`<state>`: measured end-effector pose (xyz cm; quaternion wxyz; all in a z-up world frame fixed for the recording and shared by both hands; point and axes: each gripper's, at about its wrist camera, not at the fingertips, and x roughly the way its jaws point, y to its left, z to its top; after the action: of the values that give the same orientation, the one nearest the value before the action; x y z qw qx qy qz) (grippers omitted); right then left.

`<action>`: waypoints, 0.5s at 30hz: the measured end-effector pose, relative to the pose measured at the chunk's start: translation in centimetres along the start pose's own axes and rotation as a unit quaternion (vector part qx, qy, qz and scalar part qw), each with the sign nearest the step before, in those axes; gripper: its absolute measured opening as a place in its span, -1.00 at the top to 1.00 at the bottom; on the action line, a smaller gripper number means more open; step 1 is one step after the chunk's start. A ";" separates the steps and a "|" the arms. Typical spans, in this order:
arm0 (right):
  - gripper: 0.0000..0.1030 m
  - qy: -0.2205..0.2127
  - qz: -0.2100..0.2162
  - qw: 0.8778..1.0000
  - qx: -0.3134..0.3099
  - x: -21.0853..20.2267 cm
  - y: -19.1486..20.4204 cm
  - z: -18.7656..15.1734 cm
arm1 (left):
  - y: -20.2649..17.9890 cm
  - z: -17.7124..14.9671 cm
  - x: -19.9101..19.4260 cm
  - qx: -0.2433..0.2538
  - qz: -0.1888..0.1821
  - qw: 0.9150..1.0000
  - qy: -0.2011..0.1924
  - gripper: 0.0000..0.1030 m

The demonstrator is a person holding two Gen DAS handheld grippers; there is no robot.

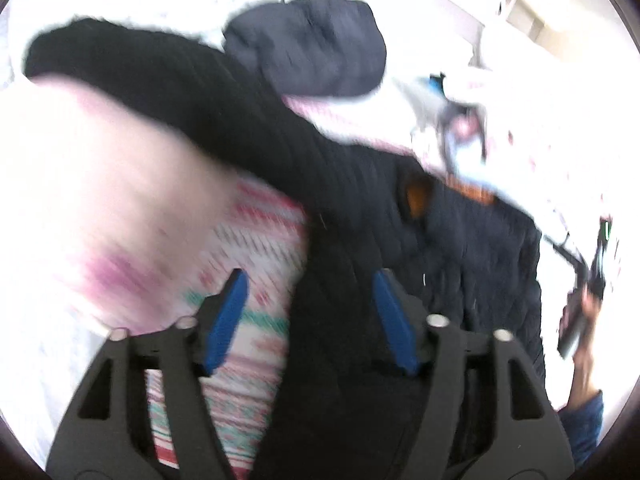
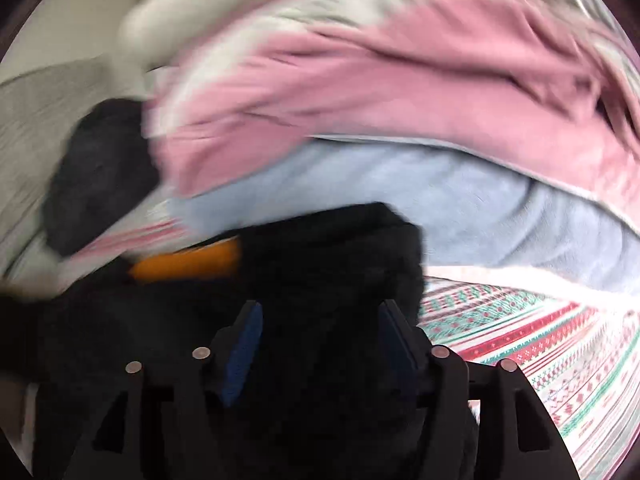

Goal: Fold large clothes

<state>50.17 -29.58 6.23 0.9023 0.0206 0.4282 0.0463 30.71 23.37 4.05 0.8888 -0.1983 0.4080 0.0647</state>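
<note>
**A:** Your left gripper [image 1: 308,300] is spread wide. The black quilted jacket [image 1: 360,208] runs straight ahead of it and fills the space between the blue pads [image 1: 230,320], but neither pad looks pressed into the cloth. The jacket's left edge falls just inside your left finger.

**B:** And what is beyond that edge?

**A:** To the left of the fingers lies the striped sheet [image 1: 248,248] with red and green bands, bare of clothes there. Further left the picture is too blurred to name anything. Ahead and slightly right, past the jacket, sits a dark blue cap-like bundle [image 1: 312,44]. An orange lining [image 1: 416,196] shows at the jacket's opening, ahead and to the right.

**B:** The other side?

**A:** Your right gripper [image 2: 320,336] also stands open, with the jacket [image 2: 328,264] bunched between its fingers and heaped just ahead of the tips. Whether the pads [image 2: 244,348] bite the fabric I cannot tell; the cloth is black on black there. The orange lining [image 2: 188,264] pokes out ahead to the left.

**B:** Where is there room to move?

**A:** To the right of your right gripper the striped sheet [image 2: 540,340] is uncovered. Straight ahead, past the jacket, a pale blue cloth [image 2: 400,184] lies under a pink garment [image 2: 380,80], so that way is crowded. Ahead to the left sits a dark bundle [image 2: 100,176]. Your right hand [image 1: 584,320] with its gripper shows far right in the left camera, past the jacket's right edge.
</note>
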 end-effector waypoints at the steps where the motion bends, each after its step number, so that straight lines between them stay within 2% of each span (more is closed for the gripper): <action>1: -0.32 0.009 0.011 1.000 -0.015 -0.5 1.5 -0.6 | 1.8 1.2 -1.1 -0.027 0.016 0.999 -0.018 -0.55; 3: -0.33 0.025 0.049 0.998 -0.027 -2.9 1.9 -2.6 | 5.2 3.3 -2.5 -0.089 0.027 0.994 -0.049 -0.57; 5: -0.34 0.036 0.079 0.996 -0.017 -4.9 1.4 -4.6 | 8.7 6.1 -2.8 -0.153 -0.012 0.987 -0.044 -0.57; 6: -0.35 0.037 0.094 0.995 -0.007 -5.9 0.7 -5.3 | 9.5 7.3 -2.7 -0.166 -0.008 0.985 -0.044 -0.57; 7: -0.37 0.038 0.106 0.994 0.001 -7.2 0.9 -7.1 | 10.0 8.7 -2.5 -0.171 0.014 0.984 -0.048 -0.57; 9: -0.39 0.037 0.128 0.991 0.014 -7.6 0.2 -8.2 | 10.3 10.9 -1.6 -0.166 0.056 0.983 -0.061 -0.62; 12: -0.39 0.015 0.144 0.989 0.035 -7.6 -1.3 -10.1 | 11.1 13.0 2.0 -0.189 0.107 0.976 -0.021 -0.76; 13: -0.39 0.015 0.144 0.989 0.042 -7.0 -1.9 -10.6 | 11.4 13.3 3.2 -0.200 0.131 0.971 -0.004 -0.76; 14: -0.39 0.023 0.151 0.987 0.049 -6.5 -2.3 -10.9 | 11.4 13.3 3.7 -0.205 0.149 0.967 -0.009 -0.76; 15: -0.39 0.032 0.160 0.985 0.054 -6.1 -2.6 -11.0 | 11.2 13.3 3.7 -0.204 0.162 0.965 -0.023 -0.62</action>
<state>37.94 -32.81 3.76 0.8668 0.1363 0.4496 0.1673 39.39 38.84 5.73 0.8162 -0.3056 0.3924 0.2941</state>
